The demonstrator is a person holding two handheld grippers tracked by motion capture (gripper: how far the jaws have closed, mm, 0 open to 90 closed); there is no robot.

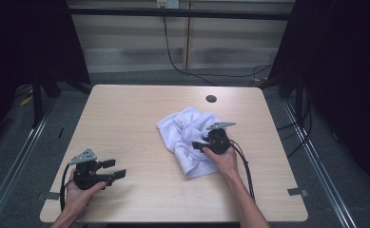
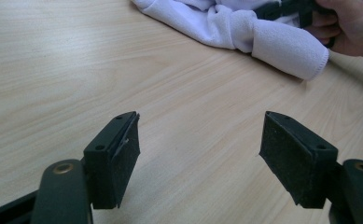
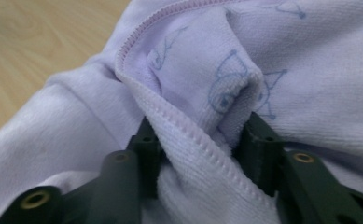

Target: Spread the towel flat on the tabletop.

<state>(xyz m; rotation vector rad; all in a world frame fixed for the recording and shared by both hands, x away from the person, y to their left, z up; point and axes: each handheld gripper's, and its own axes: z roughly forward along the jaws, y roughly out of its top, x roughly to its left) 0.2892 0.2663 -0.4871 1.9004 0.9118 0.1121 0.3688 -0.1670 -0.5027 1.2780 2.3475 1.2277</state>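
White towel (image 1: 189,137) lies crumpled right of centre on the table (image 1: 125,114). Right gripper (image 1: 202,145) sits on the towel's near-right part, its jaws pinching a bunched fold with stitched hem. Left gripper (image 1: 116,170) rests at the near left, jaws spread wide over bare wood, holding nothing.

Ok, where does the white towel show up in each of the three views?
High view: white towel lies crumpled right of the table's centre, with the right gripper on it.
Left gripper view: along the top edge, centre to right, a rolled end pointing right.
Right gripper view: across nearly the whole picture, a fold bunched between the jaws.
Shared landmark: the light wooden table.
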